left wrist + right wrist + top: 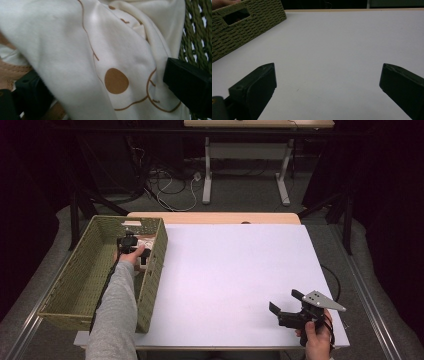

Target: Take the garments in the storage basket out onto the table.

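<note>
At left of the high view, left tool point(131, 243) reaches into the woven basket point(70, 275), jaws spread around cream printed cloth point(105, 55); closing comes next, likely. Right tool point(295, 312) idles spread, lower right over table point(235, 270).

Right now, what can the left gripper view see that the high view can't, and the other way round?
The left gripper view gets close enough to show the cream cloth with a brown printed dot and curved lines lying between the left tongs, whose jaws stand apart on either side of it.

The high view takes in the whole white table, the grey sleeve reaching into the basket, and the right tongs open above the table's near right corner.

Both show the olive green woven basket and the pale cloth inside it.
</note>
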`<act>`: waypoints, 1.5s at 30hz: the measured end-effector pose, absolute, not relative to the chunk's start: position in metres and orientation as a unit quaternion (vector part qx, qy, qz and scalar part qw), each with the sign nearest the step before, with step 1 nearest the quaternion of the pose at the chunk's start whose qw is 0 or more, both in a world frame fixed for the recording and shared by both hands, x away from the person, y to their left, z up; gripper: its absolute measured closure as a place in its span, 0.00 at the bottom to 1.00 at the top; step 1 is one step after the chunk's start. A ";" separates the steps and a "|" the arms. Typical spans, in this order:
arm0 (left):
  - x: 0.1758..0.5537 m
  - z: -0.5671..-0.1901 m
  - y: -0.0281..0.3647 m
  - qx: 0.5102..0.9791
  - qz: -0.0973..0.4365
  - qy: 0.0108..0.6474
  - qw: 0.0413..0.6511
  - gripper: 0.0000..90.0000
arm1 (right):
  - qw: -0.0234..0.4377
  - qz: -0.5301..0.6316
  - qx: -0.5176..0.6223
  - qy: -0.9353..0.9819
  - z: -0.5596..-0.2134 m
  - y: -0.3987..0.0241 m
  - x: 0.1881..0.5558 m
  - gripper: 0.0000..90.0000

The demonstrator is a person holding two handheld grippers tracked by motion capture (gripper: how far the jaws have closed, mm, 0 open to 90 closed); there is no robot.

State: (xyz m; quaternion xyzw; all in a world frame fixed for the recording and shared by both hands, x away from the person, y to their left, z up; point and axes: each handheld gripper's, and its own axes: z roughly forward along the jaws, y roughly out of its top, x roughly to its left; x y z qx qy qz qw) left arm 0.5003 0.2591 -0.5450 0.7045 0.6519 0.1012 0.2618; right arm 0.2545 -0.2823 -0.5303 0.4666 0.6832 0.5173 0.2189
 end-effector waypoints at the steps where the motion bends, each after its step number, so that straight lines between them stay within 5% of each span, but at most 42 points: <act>1: 0.500 -0.545 0.259 0.703 0.102 0.653 0.262 0.02 | 0.219 0.517 0.465 0.684 -0.530 -0.282 0.254 0.01; 9: 0.501 -0.547 0.256 0.706 0.117 0.652 0.251 0.01 | 0.218 0.517 0.466 0.684 -0.531 -0.282 0.255 0.01; 12: 0.500 -0.550 0.249 0.741 0.146 0.619 0.216 0.02 | 0.217 0.517 0.465 0.685 -0.531 -0.282 0.255 0.01; 32: 0.499 -0.547 0.254 0.736 0.143 0.621 0.229 0.13 | 0.208 0.515 0.472 0.685 -0.532 -0.284 0.256 0.05; 43: 0.496 -0.544 0.249 0.744 0.143 0.611 0.228 0.26 | 0.205 0.518 0.470 0.685 -0.533 -0.283 0.258 0.06; 45: 0.496 -0.541 0.245 0.752 0.138 0.603 0.227 0.36 | 0.204 0.515 0.471 0.686 -0.534 -0.284 0.258 0.06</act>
